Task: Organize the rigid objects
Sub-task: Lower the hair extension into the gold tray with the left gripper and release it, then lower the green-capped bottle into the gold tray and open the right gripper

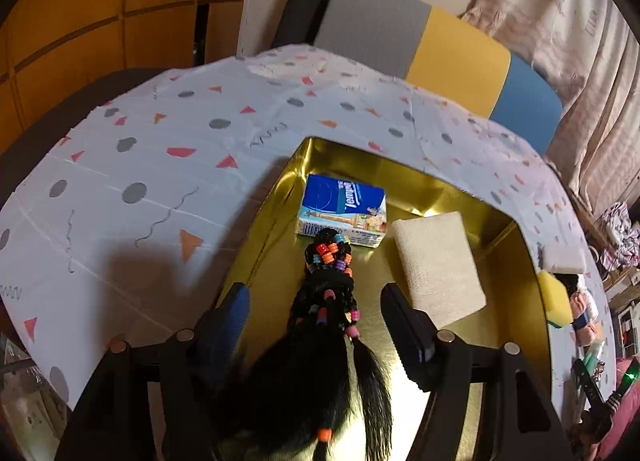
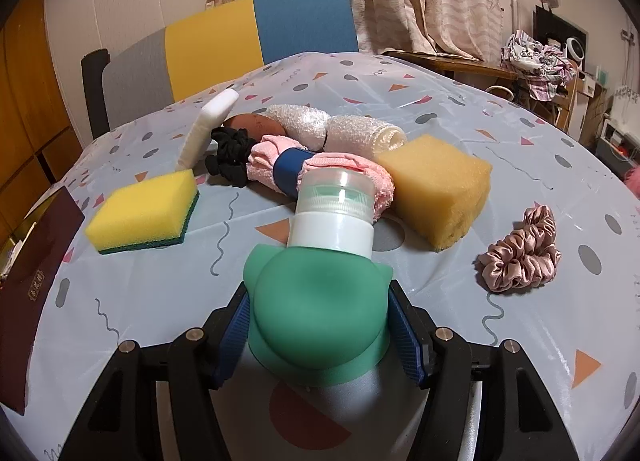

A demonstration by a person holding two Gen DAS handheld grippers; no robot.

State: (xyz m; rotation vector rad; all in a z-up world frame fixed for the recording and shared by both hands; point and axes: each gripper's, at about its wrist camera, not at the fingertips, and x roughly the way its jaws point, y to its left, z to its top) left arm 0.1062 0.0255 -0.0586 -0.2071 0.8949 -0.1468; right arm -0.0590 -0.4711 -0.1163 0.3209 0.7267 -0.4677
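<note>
In the left wrist view a gold tray [image 1: 500, 245] holds a blue tissue pack [image 1: 344, 209], a beige folded cloth [image 1: 438, 265] and a black braided hairpiece with coloured beads [image 1: 326, 301]. My left gripper [image 1: 315, 291] hangs open over the tray; the hairpiece lies between its fingers, clear of both pads. The right wrist view shows my right gripper [image 2: 319, 293] shut on a green squeeze bottle [image 2: 316, 313] with a white collar and clear cap, held above the patterned tablecloth [image 2: 460, 109].
Beyond the bottle lie a yellow-green sponge [image 2: 142, 215], an orange sponge [image 2: 438, 189], a pink scrunchie [image 2: 520, 251], a rolled pink towel [image 2: 264, 155], a black scrunchie [image 2: 228, 155], a white block [image 2: 208, 125] and a bubble-wrap roll [image 2: 340, 127]. A dark red lid [image 2: 32, 281] sits left, a chair [image 2: 260, 33] behind.
</note>
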